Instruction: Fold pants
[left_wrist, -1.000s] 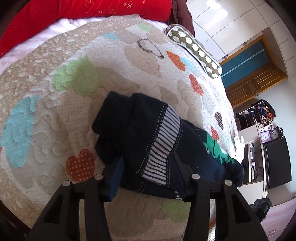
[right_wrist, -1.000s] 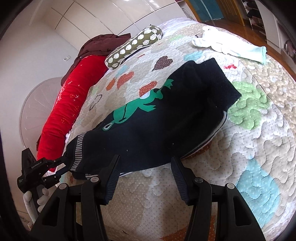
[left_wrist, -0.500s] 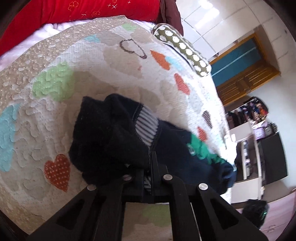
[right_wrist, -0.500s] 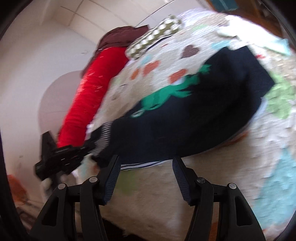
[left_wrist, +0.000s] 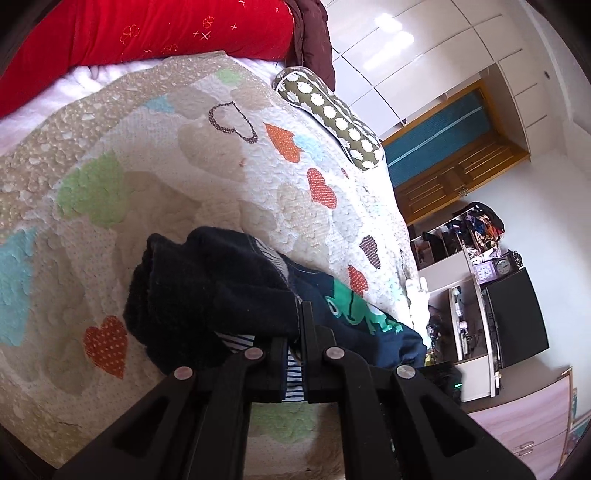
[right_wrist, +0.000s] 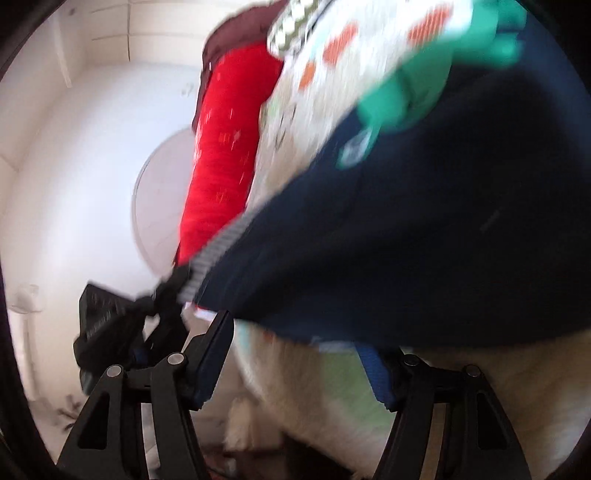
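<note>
A: Left gripper (left_wrist: 295, 332) status?

B: Jaws fully closed, pinching the striped waistband (left_wrist: 291, 373) of the navy pants (left_wrist: 207, 295). Fabric bunches over the left finger and striped rib shows between and below the fingers.

A: Right gripper (right_wrist: 295, 354)?

B: Jaws wide apart, nothing pressed between the pads. The lower edge of the pants (right_wrist: 406, 240) hangs just above the gap and drapes over the top of the right finger (right_wrist: 373, 373). The frame is motion-blurred, so I can't say whether cloth touches the pads.

A: Where do the pants sit?

B: On the bed, on a quilted bedspread (left_wrist: 147, 155) with heart and cloud patches, near its front edge. The waistband end is lifted in the left grip and the rest trails off to the right. The green frog print (left_wrist: 354, 310) faces up, just right of the left fingers. In the right view the left gripper (right_wrist: 162, 295) shows at the striped end of the pants, lower left.

A: Surroundings?

B: A red bolster (left_wrist: 147, 33) runs along the far side of the bed, with a dark maroon cloth (left_wrist: 314, 33) at its end. An olive pillow with white dots (left_wrist: 332, 118) lies by the far right edge. Beyond that are white wardrobe panels (left_wrist: 424, 55), a wooden door frame with a teal panel (left_wrist: 439, 136), and cluttered shelves with a clock (left_wrist: 502, 266).
</note>
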